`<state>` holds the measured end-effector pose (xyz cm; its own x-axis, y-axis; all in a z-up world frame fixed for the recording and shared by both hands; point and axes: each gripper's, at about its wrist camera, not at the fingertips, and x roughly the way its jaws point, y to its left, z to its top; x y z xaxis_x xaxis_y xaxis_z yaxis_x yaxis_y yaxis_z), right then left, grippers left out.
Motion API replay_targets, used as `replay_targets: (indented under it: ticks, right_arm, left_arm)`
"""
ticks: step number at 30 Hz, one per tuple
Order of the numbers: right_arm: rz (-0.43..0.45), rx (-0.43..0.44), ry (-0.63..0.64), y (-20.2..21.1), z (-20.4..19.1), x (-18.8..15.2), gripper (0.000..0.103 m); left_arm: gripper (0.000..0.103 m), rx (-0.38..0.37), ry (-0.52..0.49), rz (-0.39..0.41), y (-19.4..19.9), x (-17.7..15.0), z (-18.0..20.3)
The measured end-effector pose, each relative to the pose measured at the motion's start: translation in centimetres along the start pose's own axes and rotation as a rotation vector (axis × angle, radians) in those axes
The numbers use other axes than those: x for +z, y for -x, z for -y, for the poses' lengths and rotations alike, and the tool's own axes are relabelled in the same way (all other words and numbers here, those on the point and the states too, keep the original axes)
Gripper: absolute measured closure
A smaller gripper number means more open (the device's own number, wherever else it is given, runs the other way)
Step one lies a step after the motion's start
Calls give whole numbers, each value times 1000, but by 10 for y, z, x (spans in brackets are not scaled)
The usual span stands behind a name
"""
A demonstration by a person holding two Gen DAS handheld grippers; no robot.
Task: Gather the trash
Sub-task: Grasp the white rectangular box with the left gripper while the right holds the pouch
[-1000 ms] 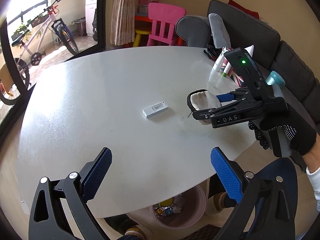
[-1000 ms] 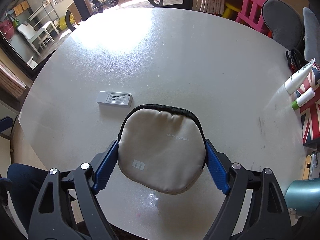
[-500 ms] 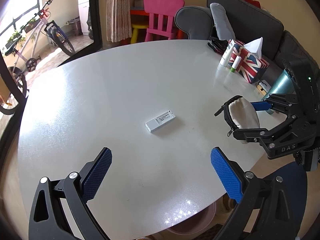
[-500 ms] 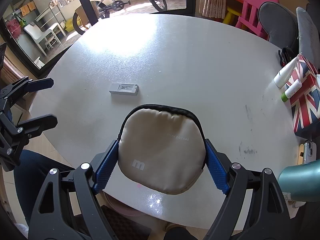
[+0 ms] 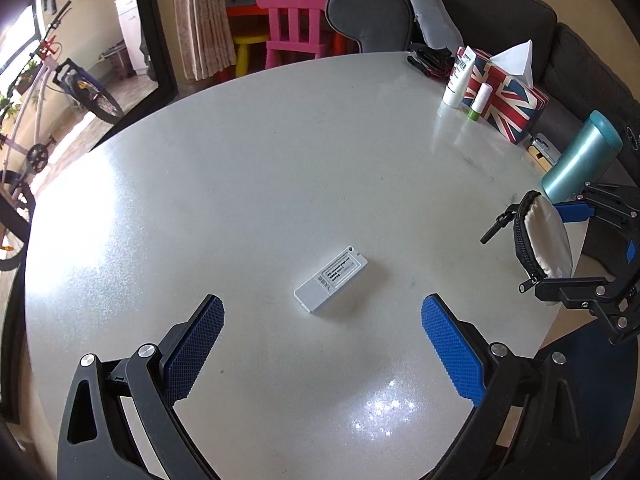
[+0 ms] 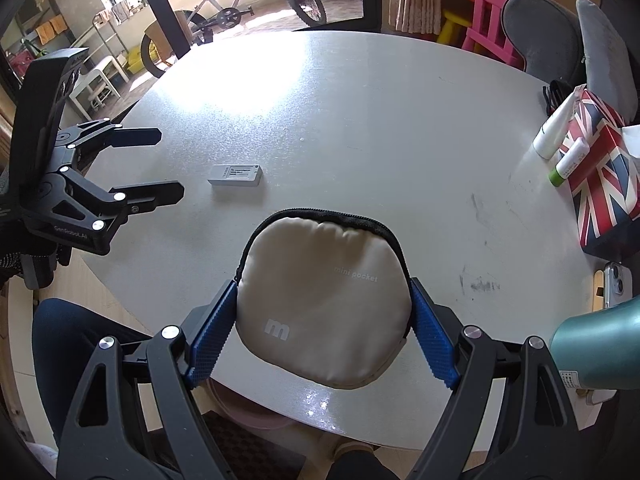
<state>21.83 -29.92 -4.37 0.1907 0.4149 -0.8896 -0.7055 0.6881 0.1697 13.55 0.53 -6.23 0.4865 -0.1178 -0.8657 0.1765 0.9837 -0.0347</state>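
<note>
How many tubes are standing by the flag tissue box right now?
2: a tall white tube at the flag tissue box and a short green-capped tube beside it. More may hide behind the box.

My right gripper (image 6: 323,330) clamps the beige pouch (image 6: 320,300) over the round table (image 6: 360,120) — white box (image 6: 235,175) lies beyond it. Left gripper (image 6: 160,168) — jaws apart, nothing between them.

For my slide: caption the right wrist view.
Right hand-held gripper grips a beige zip pouch above the table; small white device lies beyond.
</note>
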Motion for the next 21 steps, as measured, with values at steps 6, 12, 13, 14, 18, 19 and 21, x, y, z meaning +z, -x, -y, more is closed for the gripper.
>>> replay_targets:
  ticks: [6,12,13,14,18,19,21]
  right_arm:
    - [0,1,-18,0,4,-4,21]
    - [-5,-2,-28,-2,5,-5,21]
    - [-5,-4,-30,-2,6,-5,21]
    - [-6,-4,-32,-2,6,-4,21]
    - [-9,-6,-35,-3,6,-4,21]
    - [-9,-6,-36,-4,5,-4,21]
    - [-9,-6,-36,-5,5,-4,21]
  left_arm:
    - [8,-22,-112,-34,-24,7,3]
    - [8,-16,-199,-69,-43,10,2]
    - [12,-18,-204,-72,-45,11,2]
    - [20,-21,-207,-76,-47,12,1]
    - [31,-37,-212,-90,-55,12,0]
    - [35,-41,-207,-88,-56,12,1]
    - [43,-50,-194,-84,-57,11,0]
